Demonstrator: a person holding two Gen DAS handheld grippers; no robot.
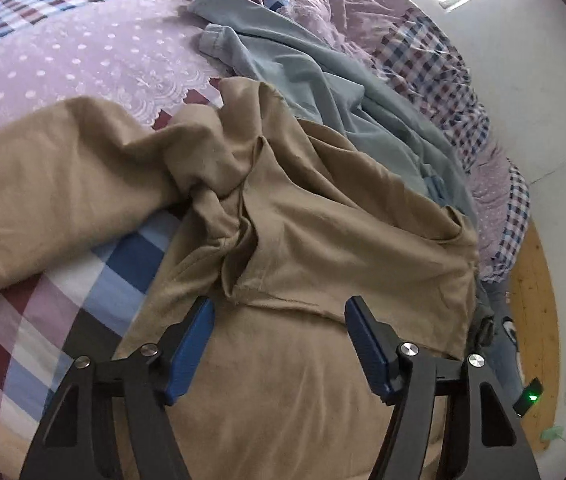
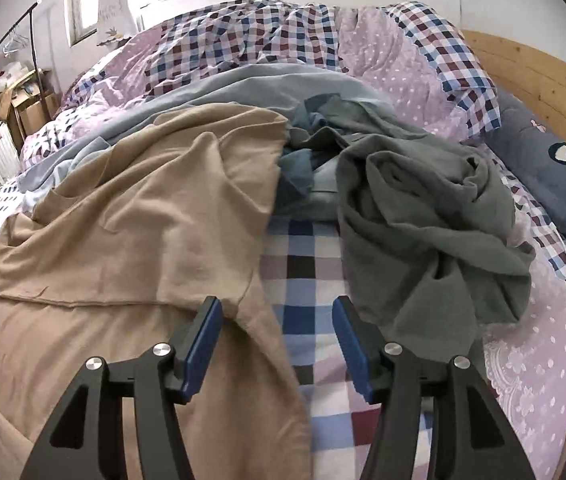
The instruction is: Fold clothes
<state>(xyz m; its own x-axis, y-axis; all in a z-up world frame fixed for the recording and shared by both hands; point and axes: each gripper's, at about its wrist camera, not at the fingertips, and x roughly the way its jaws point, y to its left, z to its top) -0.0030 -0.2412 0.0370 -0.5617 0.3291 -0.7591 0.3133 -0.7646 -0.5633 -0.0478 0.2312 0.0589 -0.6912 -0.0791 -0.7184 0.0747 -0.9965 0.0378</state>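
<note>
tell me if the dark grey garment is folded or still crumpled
Crumpled. The dark grey garment lies in a twisted, bunched heap on the checked bedcover, with no flat folded edges.

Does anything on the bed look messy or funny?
Yes. The tan garment is bunched into a twisted knot in its middle instead of lying flat. Beside it, the dark grey garment sits in a crumpled heap, and the light blue garment trails rumpled across the bed.

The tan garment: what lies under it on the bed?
Under the tan garment lie the checked bedsheet and part of a light blue garment. Anything else beneath it is covered.
</note>
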